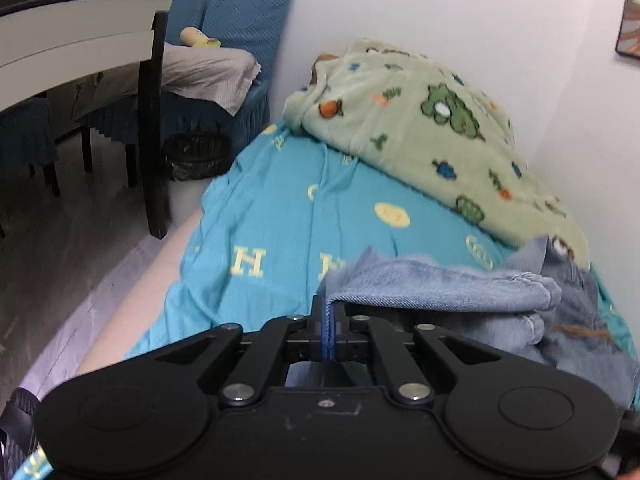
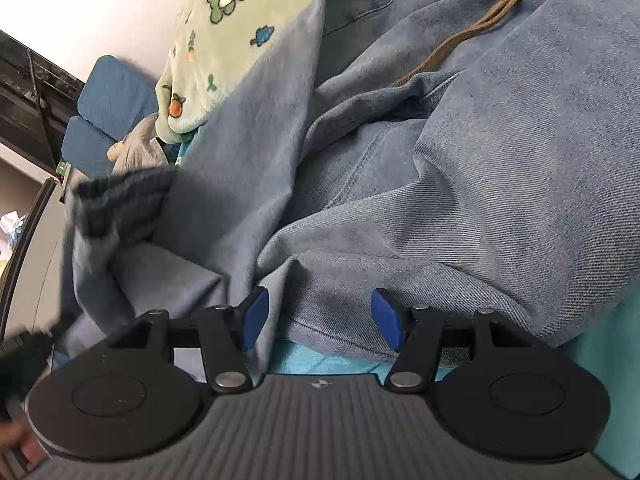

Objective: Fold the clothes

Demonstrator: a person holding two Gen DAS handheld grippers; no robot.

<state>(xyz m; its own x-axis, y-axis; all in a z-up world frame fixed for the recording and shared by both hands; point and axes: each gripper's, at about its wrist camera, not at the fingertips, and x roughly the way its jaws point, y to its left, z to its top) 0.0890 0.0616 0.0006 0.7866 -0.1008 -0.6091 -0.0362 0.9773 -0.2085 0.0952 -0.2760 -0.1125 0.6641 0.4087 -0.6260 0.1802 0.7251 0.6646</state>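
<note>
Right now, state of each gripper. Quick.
Left gripper: shut on an edge of the denim garment.
Right gripper: open, pads apart with denim lying between them, not clamped.

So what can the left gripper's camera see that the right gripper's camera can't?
Only the left wrist view shows the left gripper shut on an edge of the jeans, the yellow letters on the turquoise sheet, the table, the dark bin and the floor.

Only the right wrist view shows the right gripper, open, its blue pads either side of a denim fold, and a brown cord on the jeans.

Both show the jeans, the sheet, the green dinosaur blanket and the blue chairs.
</note>
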